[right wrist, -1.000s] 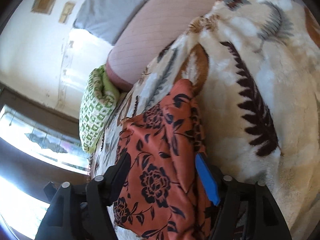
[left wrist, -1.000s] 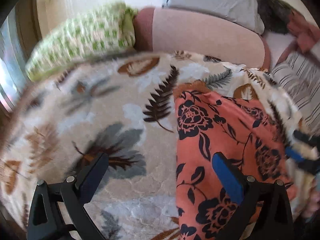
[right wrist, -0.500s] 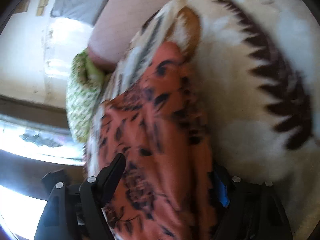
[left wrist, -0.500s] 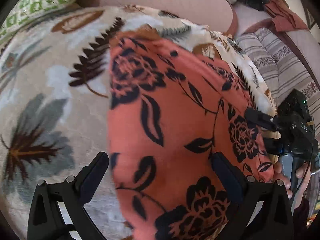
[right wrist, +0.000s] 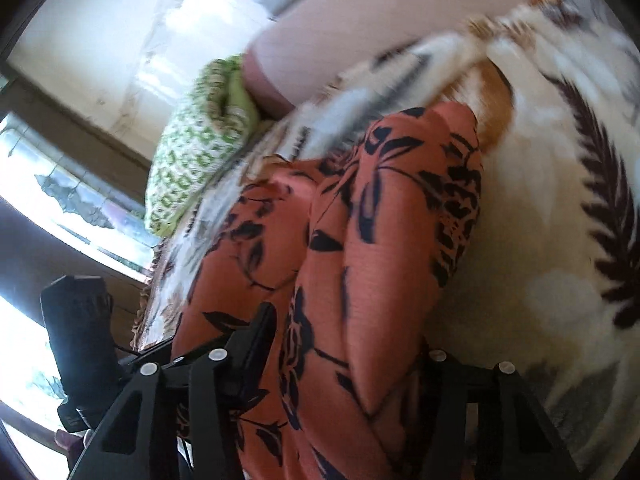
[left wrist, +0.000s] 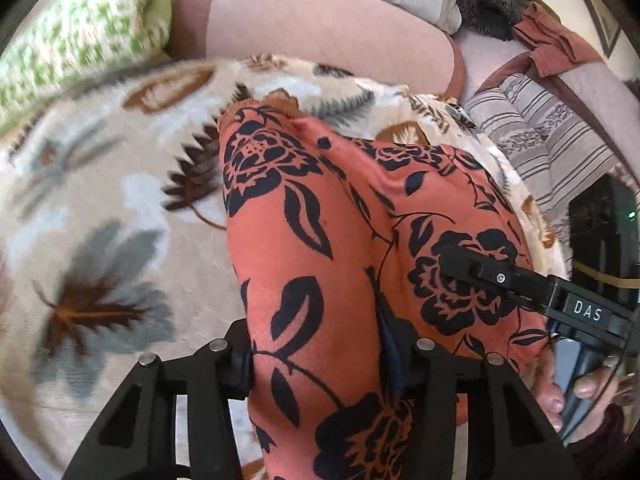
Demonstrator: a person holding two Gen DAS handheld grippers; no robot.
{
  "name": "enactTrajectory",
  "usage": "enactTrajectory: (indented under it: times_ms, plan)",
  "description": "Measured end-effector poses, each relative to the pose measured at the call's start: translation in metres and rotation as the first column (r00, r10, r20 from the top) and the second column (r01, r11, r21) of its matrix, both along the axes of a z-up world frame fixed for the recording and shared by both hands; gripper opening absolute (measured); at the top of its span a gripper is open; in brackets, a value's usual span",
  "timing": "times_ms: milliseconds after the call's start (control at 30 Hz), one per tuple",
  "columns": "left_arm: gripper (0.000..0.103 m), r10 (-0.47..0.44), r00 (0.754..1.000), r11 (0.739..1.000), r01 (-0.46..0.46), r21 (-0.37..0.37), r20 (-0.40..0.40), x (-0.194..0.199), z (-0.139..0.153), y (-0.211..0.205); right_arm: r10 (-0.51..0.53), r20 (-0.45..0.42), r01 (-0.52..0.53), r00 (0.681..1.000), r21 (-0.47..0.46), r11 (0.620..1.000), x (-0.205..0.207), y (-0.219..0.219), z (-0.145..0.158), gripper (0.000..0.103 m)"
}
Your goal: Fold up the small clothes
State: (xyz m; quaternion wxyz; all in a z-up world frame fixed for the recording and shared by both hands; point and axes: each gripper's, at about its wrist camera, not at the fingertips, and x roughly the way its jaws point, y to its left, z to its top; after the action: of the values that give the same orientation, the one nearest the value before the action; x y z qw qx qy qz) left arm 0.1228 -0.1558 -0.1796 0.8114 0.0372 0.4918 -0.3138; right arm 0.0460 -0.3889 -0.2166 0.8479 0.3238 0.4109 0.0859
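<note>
An orange garment with black flowers (left wrist: 320, 240) lies on a leaf-print blanket (left wrist: 100, 200). My left gripper (left wrist: 320, 364) is shut on the garment's near edge, the cloth bunched between its fingers. My right gripper (right wrist: 344, 360) is shut on another part of the same garment (right wrist: 360, 240), which rises in folds ahead of it. The right gripper also shows in the left wrist view (left wrist: 500, 276), lying over the garment's right side, with a hand on its handle.
A green-and-white pillow (left wrist: 80, 28) lies at the blanket's far left. A pink sofa back (left wrist: 320, 28) runs behind. Striped cushions (left wrist: 540, 132) and a rust cloth (left wrist: 556, 40) sit at the right. The left gripper's body (right wrist: 80, 340) shows near a bright window.
Both grippers have closed on the orange garment; a second ago both stood open around it. The cloth now bunches up between the fingers.
</note>
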Motion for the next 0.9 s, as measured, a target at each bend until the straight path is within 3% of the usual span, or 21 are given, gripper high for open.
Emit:
enactTrajectory:
  times_ms: [133,333,500,733,900]
  plan:
    - [0.05,0.033,0.997,0.999,-0.032,-0.007,0.068,-0.008,0.026,0.021,0.04,0.082,-0.037,0.996,-0.041,0.998,0.001,0.022,0.021,0.05]
    - [0.05,0.086,0.98,0.996,-0.09,0.013,0.177,-0.021,0.064,0.054,0.081,0.211,-0.079,0.974,-0.019,0.997,-0.003,0.052,0.046,0.05]
    - [0.05,0.106,0.965,0.992,-0.12,0.042,0.24,-0.031,0.082,0.07,0.107,0.268,-0.111,0.957,0.0,0.994,-0.002,0.068,0.054,0.049]
    - [0.05,0.119,0.952,0.986,-0.146,0.078,0.281,-0.037,0.086,0.072,0.133,0.298,-0.142,0.945,0.008,0.99,-0.002,0.082,0.057,0.05]
    - [0.05,0.132,0.955,0.983,-0.161,0.089,0.265,-0.031,0.076,0.073,0.131,0.278,-0.142,0.952,0.02,0.99,0.005,0.083,0.05,0.05]
